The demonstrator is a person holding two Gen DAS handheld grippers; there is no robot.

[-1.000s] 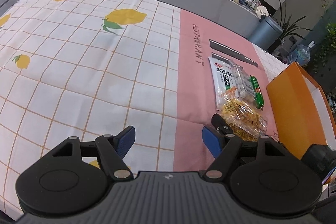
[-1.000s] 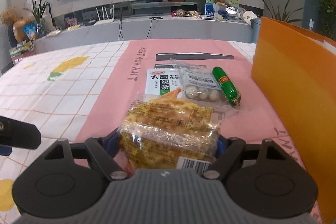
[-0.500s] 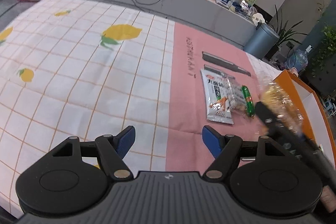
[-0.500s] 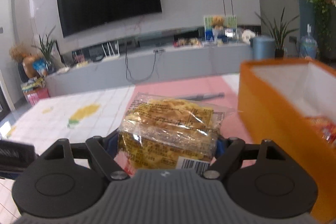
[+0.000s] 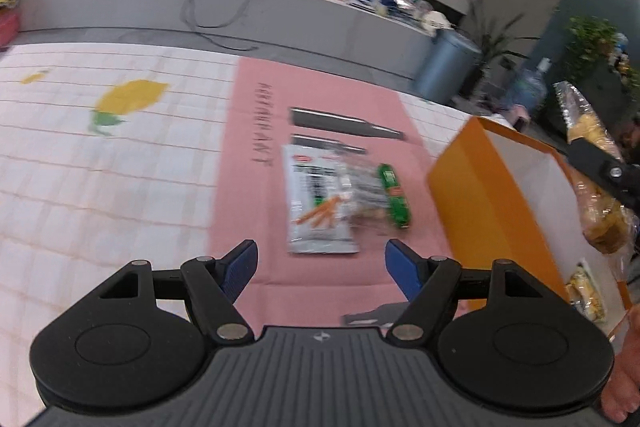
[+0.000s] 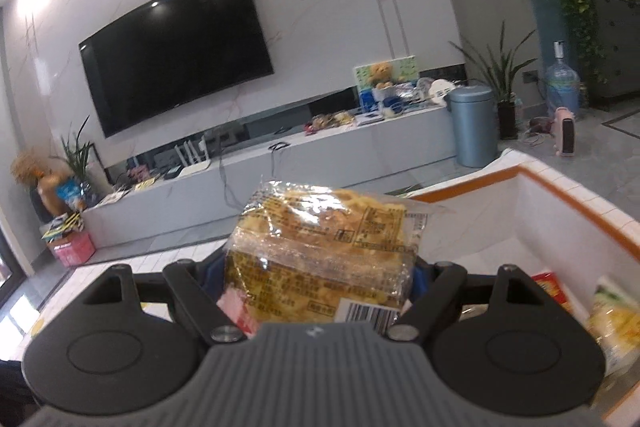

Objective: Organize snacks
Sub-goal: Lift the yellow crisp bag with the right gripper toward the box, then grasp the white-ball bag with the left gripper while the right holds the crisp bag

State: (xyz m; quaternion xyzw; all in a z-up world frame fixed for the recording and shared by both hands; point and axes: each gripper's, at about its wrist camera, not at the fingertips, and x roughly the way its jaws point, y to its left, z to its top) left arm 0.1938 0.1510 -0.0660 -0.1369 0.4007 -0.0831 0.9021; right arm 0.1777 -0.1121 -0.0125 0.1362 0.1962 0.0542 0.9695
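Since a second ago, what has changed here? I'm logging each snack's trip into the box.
The right gripper, shut on the yellow snack pack, lifted it off the pink cloth and carried it up over the orange box. Nothing was let go. The left gripper stays open and empty. The white pouch, clear packet and green sausage lie where they were.

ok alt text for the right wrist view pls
The right gripper holds a clear pack of yellow crackers above an orange box with white inner walls and snacks already inside. Behind are a wall TV and a long grey console.
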